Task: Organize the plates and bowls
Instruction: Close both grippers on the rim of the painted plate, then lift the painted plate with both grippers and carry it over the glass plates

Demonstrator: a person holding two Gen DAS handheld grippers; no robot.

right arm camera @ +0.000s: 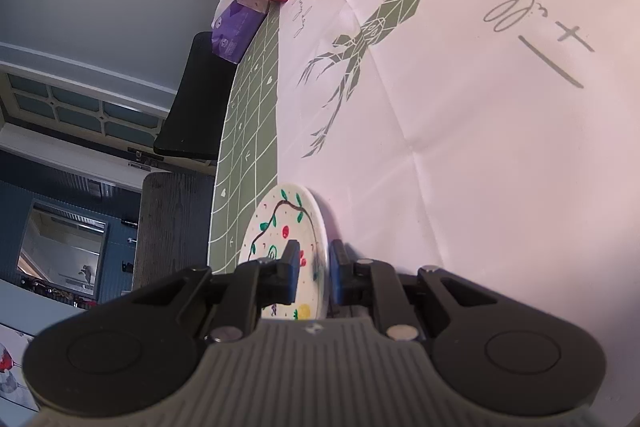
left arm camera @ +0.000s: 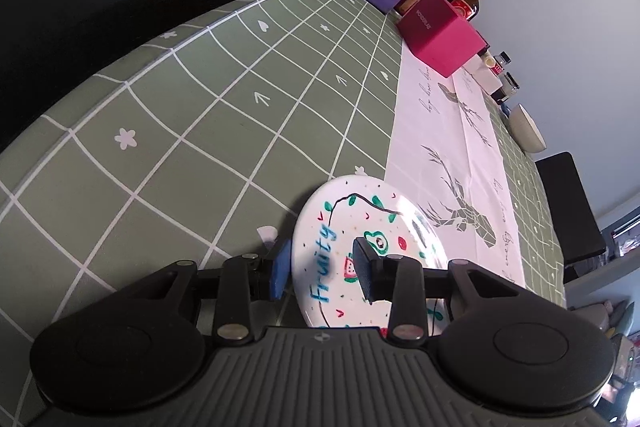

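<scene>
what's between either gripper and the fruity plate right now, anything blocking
Nothing visible. The left gripper and the right gripper each have fingers straddling the rim of the plate, with no other object in between.

Soft, even daylight fills both views, brightest on the white cloth [right arm camera: 460, 131] in the right wrist view, where it washes pinkish and nearly overexposed. A glare patch sits on the plate [left arm camera: 400, 205], and small soft shadows lie beside its rim. The fisheye lens bends the counter [left arm camera: 200, 99] grid into curves, darkens the corners, and leaves the nearby lettering slightly blurred.
</scene>
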